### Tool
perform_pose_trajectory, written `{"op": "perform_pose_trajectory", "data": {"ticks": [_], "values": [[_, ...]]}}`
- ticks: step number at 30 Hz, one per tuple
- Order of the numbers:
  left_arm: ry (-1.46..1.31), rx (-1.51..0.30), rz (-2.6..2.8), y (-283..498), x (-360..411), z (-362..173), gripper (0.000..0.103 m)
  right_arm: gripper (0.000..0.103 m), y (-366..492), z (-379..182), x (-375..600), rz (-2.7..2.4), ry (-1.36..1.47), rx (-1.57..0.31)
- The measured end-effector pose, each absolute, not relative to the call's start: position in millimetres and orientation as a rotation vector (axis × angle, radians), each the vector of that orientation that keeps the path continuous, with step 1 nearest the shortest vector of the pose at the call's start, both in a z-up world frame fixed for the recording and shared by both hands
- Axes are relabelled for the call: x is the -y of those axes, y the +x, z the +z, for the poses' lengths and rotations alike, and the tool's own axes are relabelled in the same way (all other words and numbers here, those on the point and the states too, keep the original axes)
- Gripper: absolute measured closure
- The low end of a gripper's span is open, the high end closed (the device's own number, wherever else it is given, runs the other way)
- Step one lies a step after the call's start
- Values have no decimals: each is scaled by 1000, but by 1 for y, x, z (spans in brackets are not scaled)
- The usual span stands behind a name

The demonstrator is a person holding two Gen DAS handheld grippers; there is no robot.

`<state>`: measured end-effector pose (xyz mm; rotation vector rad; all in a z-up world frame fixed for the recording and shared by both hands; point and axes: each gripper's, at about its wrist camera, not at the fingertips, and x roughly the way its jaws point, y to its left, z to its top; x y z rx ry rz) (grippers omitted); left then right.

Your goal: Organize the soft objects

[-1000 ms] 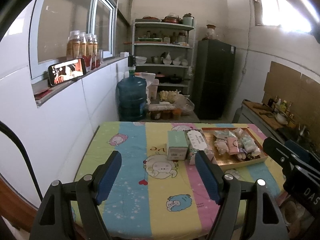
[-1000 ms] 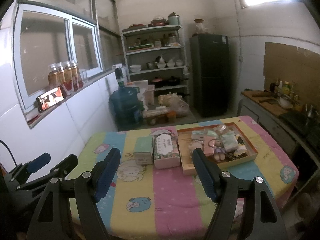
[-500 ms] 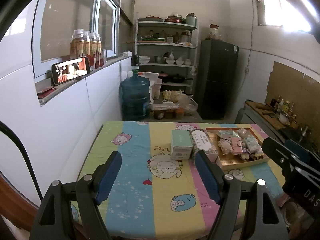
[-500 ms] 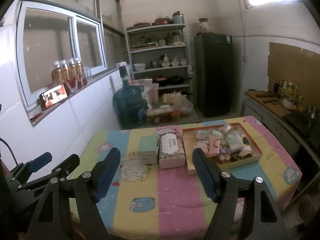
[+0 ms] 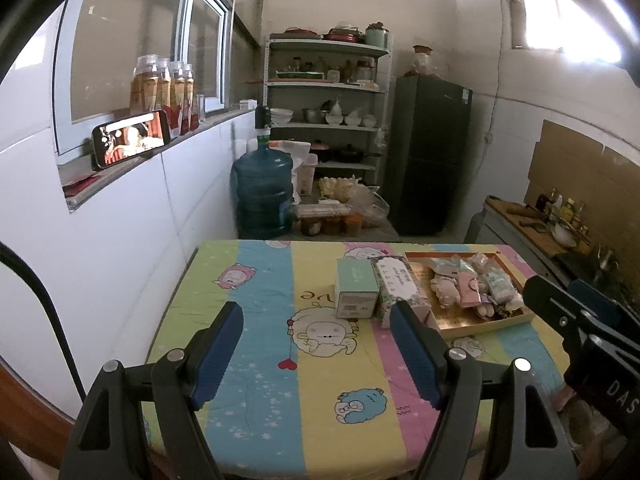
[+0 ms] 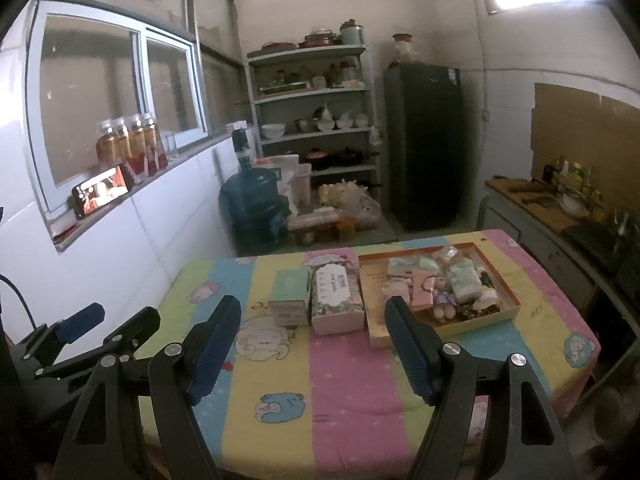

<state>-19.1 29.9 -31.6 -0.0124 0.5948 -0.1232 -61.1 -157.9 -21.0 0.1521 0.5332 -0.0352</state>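
Grippers, left (image 5: pixel 316 350) and right (image 6: pixel 312 346), hover wide-jawed above table (image 6: pixel 340 380).

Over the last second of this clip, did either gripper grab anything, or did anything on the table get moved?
No. The left gripper and right gripper stay open and empty. The tray of soft objects, the green box and the floral box lie as before; only the view shifted slightly.

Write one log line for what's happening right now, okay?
stage: not started | left gripper: open, empty | right gripper: open, empty | soft toys: in tray | two boxes: beside tray
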Motion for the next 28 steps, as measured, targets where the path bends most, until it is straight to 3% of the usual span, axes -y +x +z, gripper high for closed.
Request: {"op": "perform_pose_trajectory", "data": {"ticks": [28], "values": [[-21,-597,-104,-14,-36,-36,27,27,-52,-28,153,-23,150,-551]]}}
